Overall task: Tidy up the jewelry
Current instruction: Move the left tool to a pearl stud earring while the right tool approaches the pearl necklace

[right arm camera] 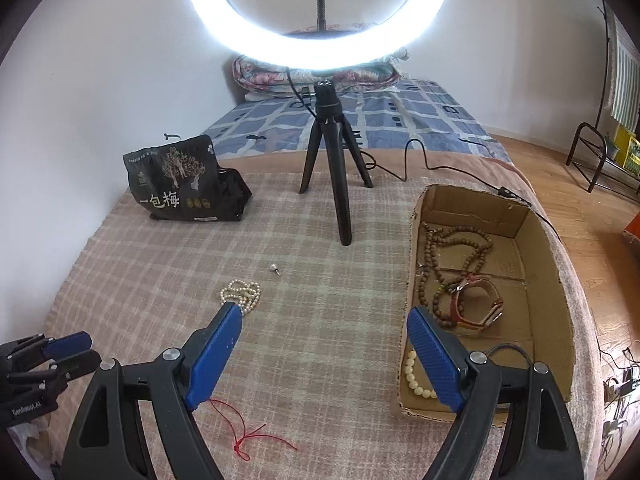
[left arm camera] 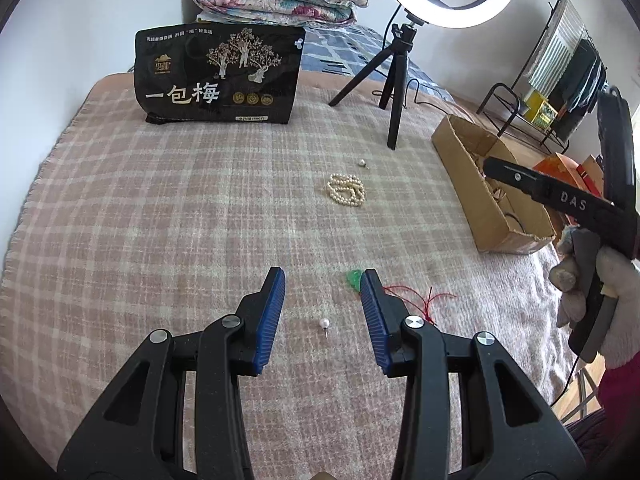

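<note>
Black snack bag reads "一包梅"; right tongs marked "DAS"; both left tongs and right gape empty.

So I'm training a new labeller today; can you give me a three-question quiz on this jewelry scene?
1. True or false: both the left tongs and right tongs are open and hold nothing.
2. Which lies in the cardboard box? A) brown bead necklace B) pearl necklace C) green pendant
3. What lies on the blanket between the left tongs' fingers in the left wrist view?

Key: 1 true; 2 A; 3 a pearl pin.
</note>
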The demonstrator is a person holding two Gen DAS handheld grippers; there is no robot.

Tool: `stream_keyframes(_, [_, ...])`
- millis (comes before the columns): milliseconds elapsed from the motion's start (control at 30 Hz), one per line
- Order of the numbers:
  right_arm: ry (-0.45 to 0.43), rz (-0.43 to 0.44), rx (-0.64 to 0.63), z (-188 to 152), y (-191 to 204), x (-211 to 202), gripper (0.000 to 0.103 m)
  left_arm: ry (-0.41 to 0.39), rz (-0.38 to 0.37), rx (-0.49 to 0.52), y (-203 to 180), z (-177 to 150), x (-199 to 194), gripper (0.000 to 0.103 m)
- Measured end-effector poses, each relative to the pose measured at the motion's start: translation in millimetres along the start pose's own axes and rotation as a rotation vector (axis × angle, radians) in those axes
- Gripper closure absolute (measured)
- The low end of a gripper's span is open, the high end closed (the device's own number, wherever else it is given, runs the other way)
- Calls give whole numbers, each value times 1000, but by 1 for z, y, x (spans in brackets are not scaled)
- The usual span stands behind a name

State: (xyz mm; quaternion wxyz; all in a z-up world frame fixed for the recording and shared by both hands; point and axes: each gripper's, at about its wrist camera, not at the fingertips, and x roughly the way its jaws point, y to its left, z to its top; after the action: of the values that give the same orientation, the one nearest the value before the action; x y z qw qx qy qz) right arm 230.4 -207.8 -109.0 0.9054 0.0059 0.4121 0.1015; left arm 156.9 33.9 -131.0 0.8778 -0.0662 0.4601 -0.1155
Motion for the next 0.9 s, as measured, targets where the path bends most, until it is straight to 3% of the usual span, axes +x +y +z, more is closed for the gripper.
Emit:
stream_keyframes(200, [24,38,-33,-1,18,24,17,23,-5,-12,-2,-25,6,64])
stream_keyframes(500, [49,92,-65,-7,44,63,17,-22,31,-57,-6,-56,19,70])
stream_keyframes(633, [72,91,-87,-10,54,81,17,2,44,-79,-3,-65,33,70])
stream_keyframes(900, [104,90,-121,-12,65,109,17,-24,47,-96,0,-64,48,71])
